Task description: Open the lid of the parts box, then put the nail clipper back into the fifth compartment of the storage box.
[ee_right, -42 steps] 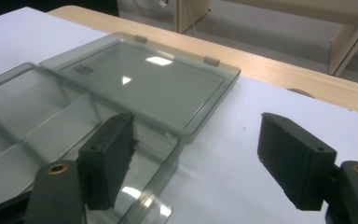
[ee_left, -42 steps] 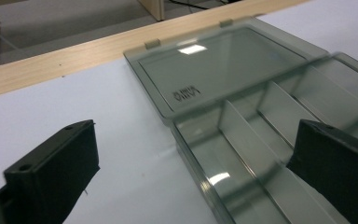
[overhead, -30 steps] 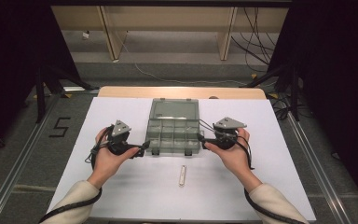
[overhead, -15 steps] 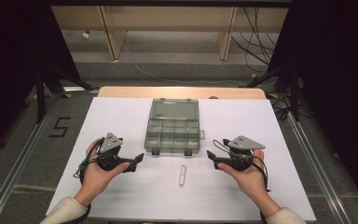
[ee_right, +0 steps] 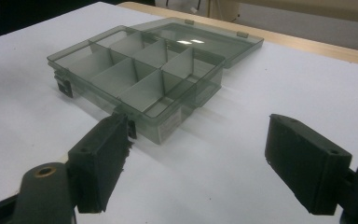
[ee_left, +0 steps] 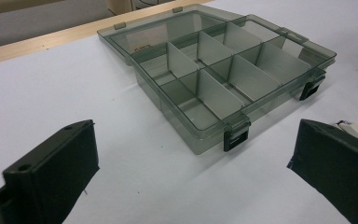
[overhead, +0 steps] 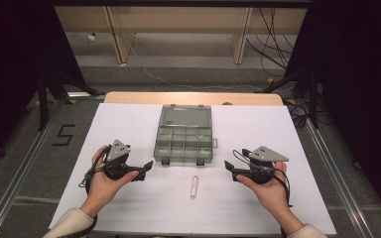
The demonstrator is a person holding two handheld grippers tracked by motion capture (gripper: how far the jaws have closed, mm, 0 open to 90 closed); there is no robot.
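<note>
In the high view, a smoky transparent organiser box point(overhead: 184, 139) is seen at the centre of the white table point(overhead: 129, 124), its lid laid flat open toward twelve o'clock. The left gripper point(overhead: 146, 168) is held at about eight o'clock of the box, the right gripper point(overhead: 229, 168) at about four o'clock; both are apart from it. A small pale stick point(overhead: 194, 186) lies at six o'clock, between the two hands. How far the jaws stand apart is hard to judge here.

In the left gripper view, the jaws are spread wide with nothing between them. The box point(ee_left: 223, 79) lies ahead at one o'clock, its compartments empty and two black latches point(ee_left: 235, 137) hanging at the front wall. One end of the stick point(ee_left: 354, 130) is cut off behind the right-hand jaw.

In the right gripper view, the jaws are likewise parted and empty, with the box point(ee_right: 140, 74) at eleven o'clock. One latch is partly hidden behind the near jaw.

The box is judged light, rigid and smooth-walled, so likely to slide under a push; thin plastic hinges may be fragile. The lid's far edge or a side wall is judged the best hold.
</note>
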